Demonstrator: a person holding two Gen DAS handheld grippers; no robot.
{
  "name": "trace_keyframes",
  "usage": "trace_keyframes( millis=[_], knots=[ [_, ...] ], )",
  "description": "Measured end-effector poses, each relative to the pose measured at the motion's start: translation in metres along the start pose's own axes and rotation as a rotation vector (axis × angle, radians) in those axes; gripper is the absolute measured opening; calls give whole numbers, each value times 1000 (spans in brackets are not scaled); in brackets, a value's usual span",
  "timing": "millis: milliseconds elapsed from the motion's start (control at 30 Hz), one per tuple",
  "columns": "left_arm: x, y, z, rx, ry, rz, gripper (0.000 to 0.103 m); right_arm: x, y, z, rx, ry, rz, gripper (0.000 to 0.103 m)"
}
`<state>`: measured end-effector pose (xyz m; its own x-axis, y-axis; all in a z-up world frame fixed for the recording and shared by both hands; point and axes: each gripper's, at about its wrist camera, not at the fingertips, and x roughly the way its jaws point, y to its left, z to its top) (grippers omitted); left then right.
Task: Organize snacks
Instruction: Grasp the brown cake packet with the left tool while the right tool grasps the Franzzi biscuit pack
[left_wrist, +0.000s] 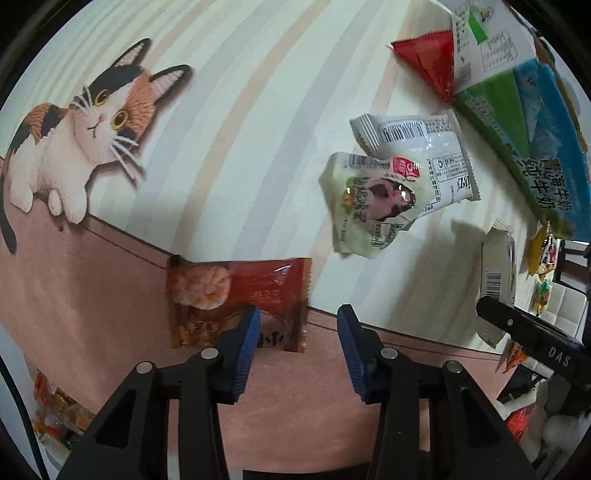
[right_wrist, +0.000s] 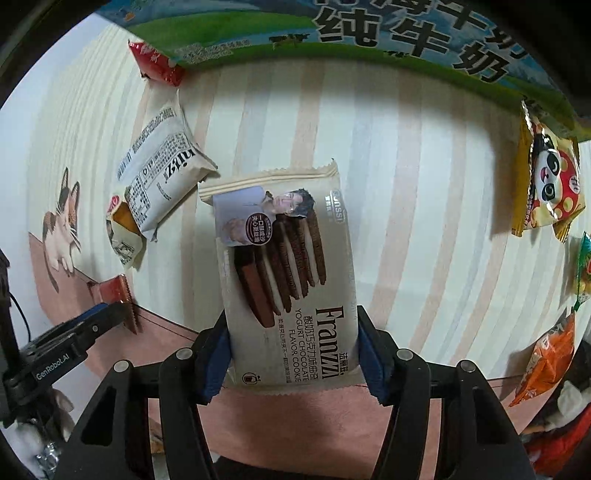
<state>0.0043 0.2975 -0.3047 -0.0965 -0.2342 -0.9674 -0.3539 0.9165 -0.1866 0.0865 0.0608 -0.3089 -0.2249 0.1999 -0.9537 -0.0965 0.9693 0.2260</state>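
My right gripper (right_wrist: 291, 332) is shut on a beige Franzzi cookie pack (right_wrist: 284, 273) and holds it above the striped tabletop; the pack also shows edge-on in the left wrist view (left_wrist: 496, 280). My left gripper (left_wrist: 297, 325) is open and empty, just above a red-brown shrimp snack packet (left_wrist: 236, 295) that lies flat; its left finger overlaps the packet's lower edge. The left gripper shows in the right wrist view (right_wrist: 92, 325) beside that packet (right_wrist: 114, 291). A white Nitz packet (left_wrist: 424, 155) (right_wrist: 162, 173) lies partly over a pale green packet (left_wrist: 369, 206).
A blue-green milk carton box (left_wrist: 528, 122) (right_wrist: 369, 33) stands at the back, a red packet (left_wrist: 428, 62) (right_wrist: 159, 62) against it. A yellow panda packet (right_wrist: 546, 177), a green packet (right_wrist: 583, 269) and an orange packet (right_wrist: 546, 358) lie at the right. More snacks (left_wrist: 55, 410) lie below the table edge.
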Motion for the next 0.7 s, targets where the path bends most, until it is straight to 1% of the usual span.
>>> trace_keyframes(
  millis=[33,67,133,200,267,300,333,400,433,467,500,567,600,633,667,700],
  knots=[
    [-1,5,0,-7,-2,5,47,0,-1,2,1,-4,0,63],
    [-1,15,3,-15,-3,14,55,-3,-3,3,2,-6,0,63],
    [5,25,4,-36,9,21,57,-4,-8,4,7,-4,1,63],
    [7,26,2,-29,-4,8,69,1,-15,8,12,3,4,63],
    [15,15,5,8,1,57,72,6,-16,11,21,13,10,63],
    [20,10,6,38,7,101,77,8,-14,12,22,15,11,63],
    [25,6,8,53,11,129,79,8,-14,12,19,16,12,63],
    [40,-2,13,63,26,206,80,7,-15,10,18,15,17,63],
    [48,2,12,62,38,217,80,4,-17,11,18,15,21,63],
    [53,3,11,58,39,224,84,4,-18,11,17,16,23,63],
    [56,7,11,44,39,210,87,3,-20,11,18,17,24,63],
    [59,12,9,12,22,192,88,4,-23,12,21,18,23,63],
    [56,25,8,5,16,187,88,3,-26,12,23,19,23,63],
    [55,29,8,-2,8,179,88,5,-24,13,24,19,23,63],
    [54,32,8,-13,-1,173,86,12,-15,14,26,19,22,63],
    [53,36,7,-23,-10,177,80,13,-15,15,26,19,21,63]
  ],
)
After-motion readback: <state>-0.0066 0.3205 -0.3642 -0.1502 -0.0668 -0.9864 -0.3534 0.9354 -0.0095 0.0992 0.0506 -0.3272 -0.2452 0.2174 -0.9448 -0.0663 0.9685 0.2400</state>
